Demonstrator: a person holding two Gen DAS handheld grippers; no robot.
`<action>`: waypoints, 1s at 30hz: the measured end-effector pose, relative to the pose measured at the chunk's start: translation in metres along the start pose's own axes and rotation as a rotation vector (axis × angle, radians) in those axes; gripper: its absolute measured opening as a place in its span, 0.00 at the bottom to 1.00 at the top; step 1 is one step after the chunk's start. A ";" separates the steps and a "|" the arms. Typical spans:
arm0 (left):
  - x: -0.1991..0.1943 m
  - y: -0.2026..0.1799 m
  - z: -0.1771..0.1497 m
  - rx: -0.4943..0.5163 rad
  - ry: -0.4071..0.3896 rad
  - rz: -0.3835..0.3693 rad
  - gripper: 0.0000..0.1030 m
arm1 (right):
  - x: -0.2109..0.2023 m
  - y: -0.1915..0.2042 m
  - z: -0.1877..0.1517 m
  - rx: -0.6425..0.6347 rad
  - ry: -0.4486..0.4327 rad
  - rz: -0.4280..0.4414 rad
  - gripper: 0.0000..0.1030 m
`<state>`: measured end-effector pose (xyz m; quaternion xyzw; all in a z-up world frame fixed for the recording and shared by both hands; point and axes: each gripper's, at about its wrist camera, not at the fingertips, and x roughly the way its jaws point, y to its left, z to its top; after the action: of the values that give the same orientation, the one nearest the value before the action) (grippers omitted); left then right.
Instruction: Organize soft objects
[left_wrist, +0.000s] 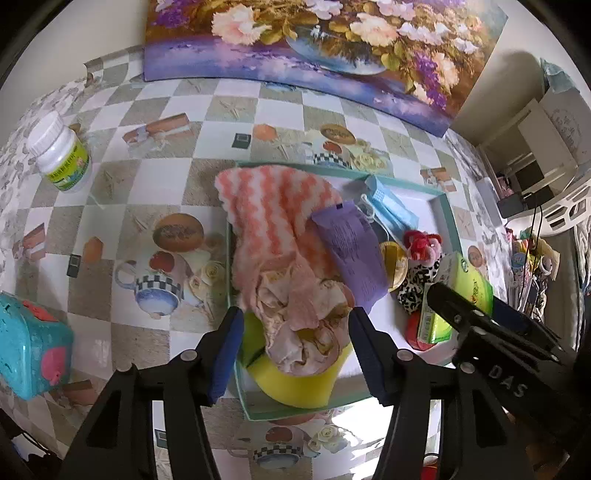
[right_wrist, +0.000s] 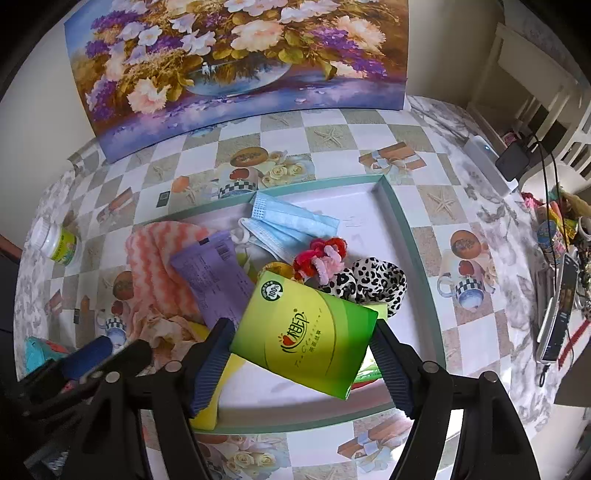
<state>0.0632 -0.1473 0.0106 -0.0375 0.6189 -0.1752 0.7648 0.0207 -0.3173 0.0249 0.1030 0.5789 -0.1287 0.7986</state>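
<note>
A shallow teal-rimmed white tray (right_wrist: 400, 218) holds soft things: a pink-and-white wavy cloth (left_wrist: 269, 210), a crumpled beige cloth (left_wrist: 303, 317) on a yellow sponge (left_wrist: 295, 387), a purple pouch (left_wrist: 351, 254), a blue face mask (right_wrist: 291, 221), a red-pink scrunchie (right_wrist: 321, 254) and a leopard scrunchie (right_wrist: 369, 280). My left gripper (left_wrist: 295, 350) is open, its fingers either side of the beige cloth. My right gripper (right_wrist: 299, 365) has its fingers against both sides of a green tissue pack (right_wrist: 306, 332), held tilted over the tray.
A white pill bottle (left_wrist: 61, 155) stands at the table's left. A teal plastic box (left_wrist: 29, 354) sits near left. A flower painting (right_wrist: 236, 62) leans on the back wall. Chargers, cables and clutter (right_wrist: 554, 236) crowd the table's right edge.
</note>
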 end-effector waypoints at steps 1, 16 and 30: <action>-0.002 0.002 0.000 -0.004 -0.004 -0.001 0.59 | 0.000 0.000 0.000 -0.001 -0.001 -0.001 0.79; -0.007 0.036 0.007 -0.060 -0.066 0.172 0.82 | -0.001 0.004 0.000 -0.017 -0.022 -0.014 0.84; -0.009 0.062 0.010 -0.110 -0.103 0.292 0.92 | -0.003 0.019 -0.001 -0.071 -0.045 -0.037 1.00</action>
<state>0.0848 -0.0877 0.0036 0.0022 0.5865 -0.0257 0.8095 0.0254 -0.2987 0.0274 0.0609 0.5666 -0.1252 0.8122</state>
